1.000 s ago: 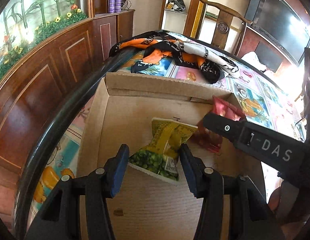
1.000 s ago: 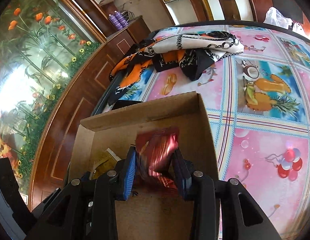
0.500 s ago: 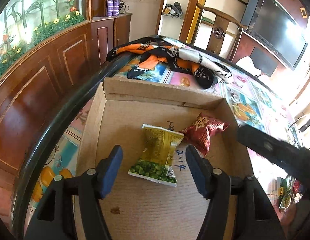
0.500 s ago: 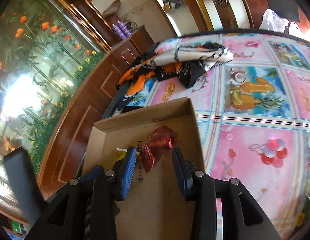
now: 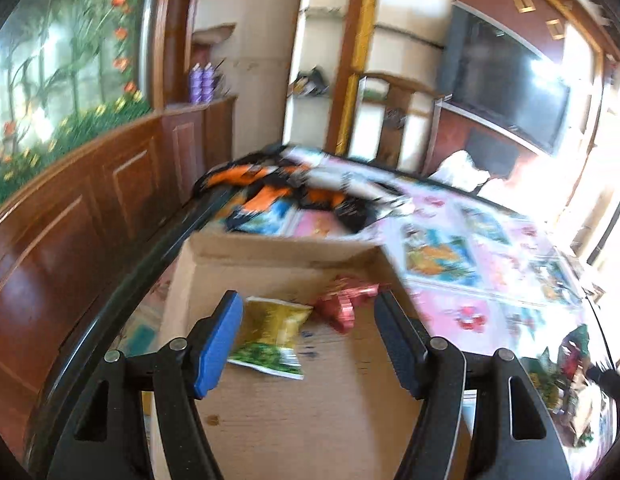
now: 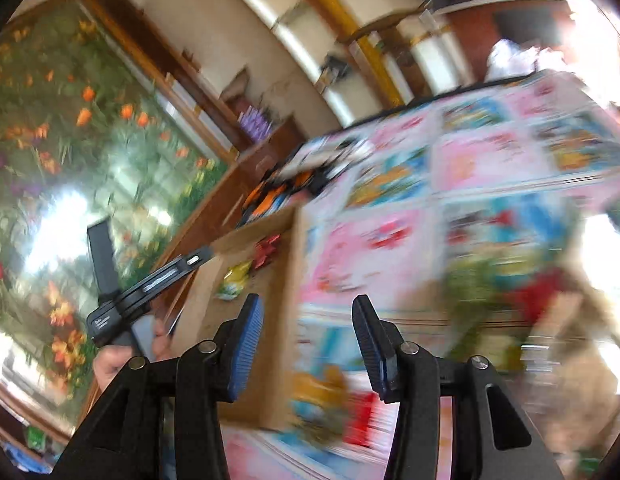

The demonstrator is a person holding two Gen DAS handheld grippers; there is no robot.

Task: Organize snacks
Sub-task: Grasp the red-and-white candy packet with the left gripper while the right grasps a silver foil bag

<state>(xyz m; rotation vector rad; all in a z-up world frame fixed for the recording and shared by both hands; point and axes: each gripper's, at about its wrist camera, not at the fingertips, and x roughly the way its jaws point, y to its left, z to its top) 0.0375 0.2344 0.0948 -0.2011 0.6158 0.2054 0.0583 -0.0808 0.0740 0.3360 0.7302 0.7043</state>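
Observation:
An open cardboard box (image 5: 278, 252) lies on the patterned table. Inside lie a yellow-green snack packet (image 5: 270, 334) and a red snack packet (image 5: 346, 300), side by side. My left gripper (image 5: 310, 320) is open and empty, raised above the box's near part. My right gripper (image 6: 308, 330) is open and empty, over the table right of the box (image 6: 282, 272); that view is blurred. Both packets show there, the yellow-green packet (image 6: 234, 278) and the red packet (image 6: 266, 252). A pile of loose snack packets (image 5: 566, 364) lies at the table's right edge.
A black, orange and white scarf (image 5: 294, 188) lies beyond the box. The tablecloth (image 5: 470, 248) has fruit pictures. A wooden cabinet wall (image 5: 90, 208) runs along the left. A chair (image 5: 394, 120) stands behind the table. The left gripper's body (image 6: 150, 284) shows in the right wrist view.
My right gripper let go of the red packet into the box, then swung out right over the table. My left gripper lifted and pulled back from the box.

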